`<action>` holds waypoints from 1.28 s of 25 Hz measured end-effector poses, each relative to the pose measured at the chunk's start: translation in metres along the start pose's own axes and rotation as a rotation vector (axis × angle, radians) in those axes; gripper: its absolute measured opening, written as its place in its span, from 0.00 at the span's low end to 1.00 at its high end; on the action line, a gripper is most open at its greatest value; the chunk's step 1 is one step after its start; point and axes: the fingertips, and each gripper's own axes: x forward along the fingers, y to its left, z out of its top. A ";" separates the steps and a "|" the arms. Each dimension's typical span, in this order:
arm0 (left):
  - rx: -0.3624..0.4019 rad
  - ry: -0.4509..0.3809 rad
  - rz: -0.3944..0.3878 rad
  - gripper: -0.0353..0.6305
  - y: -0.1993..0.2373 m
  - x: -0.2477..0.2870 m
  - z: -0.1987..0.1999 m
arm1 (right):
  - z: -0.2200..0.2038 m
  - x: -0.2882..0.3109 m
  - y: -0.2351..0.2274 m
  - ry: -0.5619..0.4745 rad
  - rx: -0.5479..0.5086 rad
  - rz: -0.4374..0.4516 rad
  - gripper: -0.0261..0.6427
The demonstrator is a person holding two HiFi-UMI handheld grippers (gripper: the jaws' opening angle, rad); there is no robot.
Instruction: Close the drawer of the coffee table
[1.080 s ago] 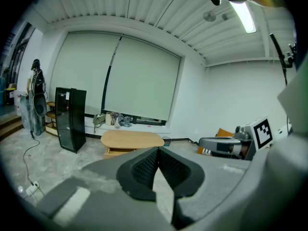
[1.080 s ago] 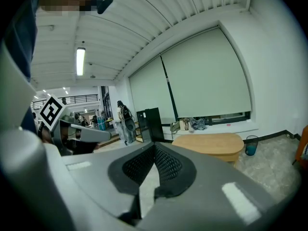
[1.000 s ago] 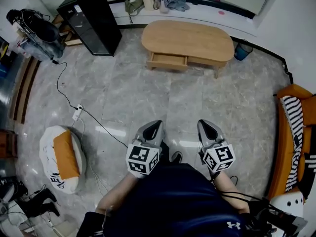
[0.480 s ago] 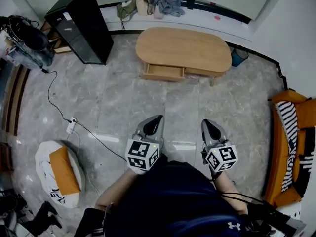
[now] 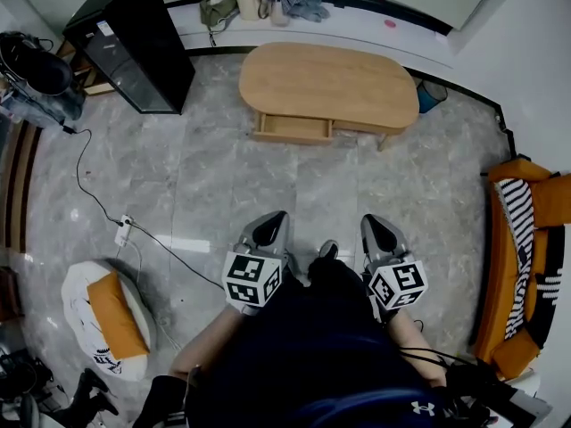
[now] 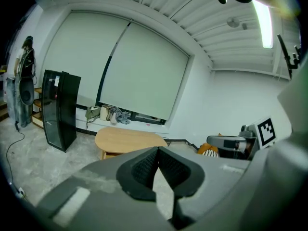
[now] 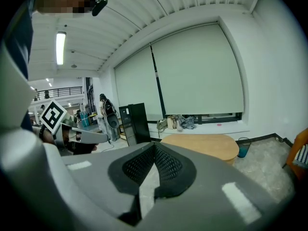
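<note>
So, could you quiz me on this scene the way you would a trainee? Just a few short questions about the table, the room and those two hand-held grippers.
1. True or false: the drawer of the coffee table is pulled out.
2. In the head view, what stands on the floor to the left of the table?
A. a black cabinet
B. a white bookshelf
C. a red bicycle
3. Fill in the missing word: the left gripper and the right gripper both have their jaws ____, with nothing between them.

Key: 1 true. 2 A. 3 shut.
</note>
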 end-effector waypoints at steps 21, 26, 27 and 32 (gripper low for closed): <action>0.008 -0.008 0.244 0.06 0.057 0.146 0.091 | 0.073 0.190 -0.118 0.037 0.000 0.258 0.04; -0.032 0.009 0.294 0.06 0.070 0.170 0.095 | 0.082 0.221 -0.147 0.051 0.004 0.282 0.04; -0.039 0.014 0.298 0.06 0.072 0.175 0.096 | 0.081 0.226 -0.152 0.058 0.008 0.281 0.04; -0.052 0.036 0.303 0.06 0.088 0.196 0.103 | 0.076 0.250 -0.176 0.096 0.026 0.255 0.04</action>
